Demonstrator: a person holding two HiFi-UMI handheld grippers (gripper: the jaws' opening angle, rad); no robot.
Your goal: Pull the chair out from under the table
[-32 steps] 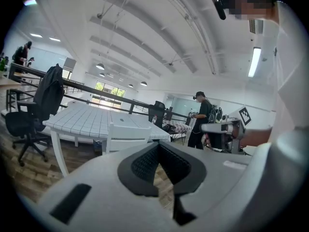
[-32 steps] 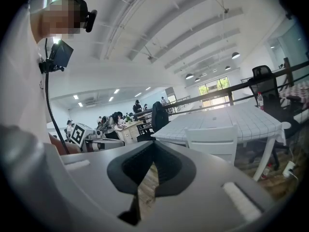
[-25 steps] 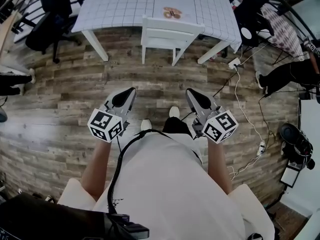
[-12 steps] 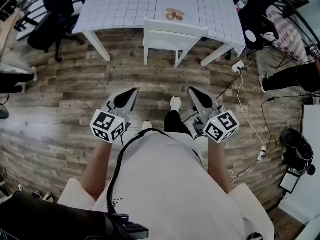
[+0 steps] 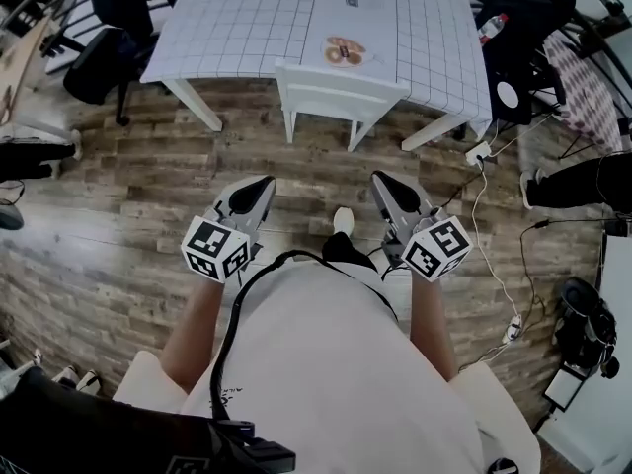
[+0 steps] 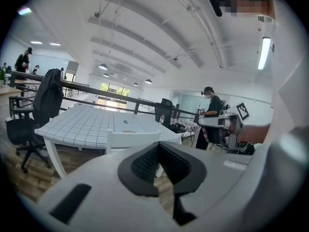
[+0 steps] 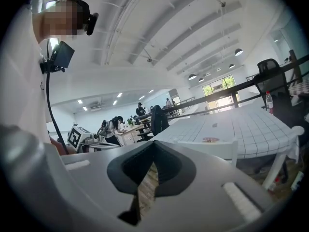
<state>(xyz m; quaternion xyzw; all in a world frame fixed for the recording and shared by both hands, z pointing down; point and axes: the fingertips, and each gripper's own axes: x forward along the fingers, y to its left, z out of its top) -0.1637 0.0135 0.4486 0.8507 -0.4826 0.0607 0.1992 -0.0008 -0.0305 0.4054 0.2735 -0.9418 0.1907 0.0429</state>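
Note:
A white chair (image 5: 336, 94) stands tucked under the near edge of the white gridded table (image 5: 247, 18); only its backrest and rear legs show. The left gripper view has the chair (image 6: 131, 140) just above the jaws, and in the right gripper view the chair (image 7: 217, 148) shows to the right. My left gripper (image 5: 259, 185) and right gripper (image 5: 384, 182) are both shut and empty, held side by side above the wooden floor, well short of the chair and pointing toward it.
A small round object (image 5: 343, 51) lies on the table near the chair. Black office chairs (image 5: 99, 38) stand at the left, bags and a bottle (image 5: 494, 26) at the right. A power strip and cables (image 5: 479, 151) run along the floor on the right. People (image 6: 211, 110) work in the background.
The person has stepped forward: both grippers are nearer the chair, and the table and chair sit lower in the head view. Both jaws stayed shut.

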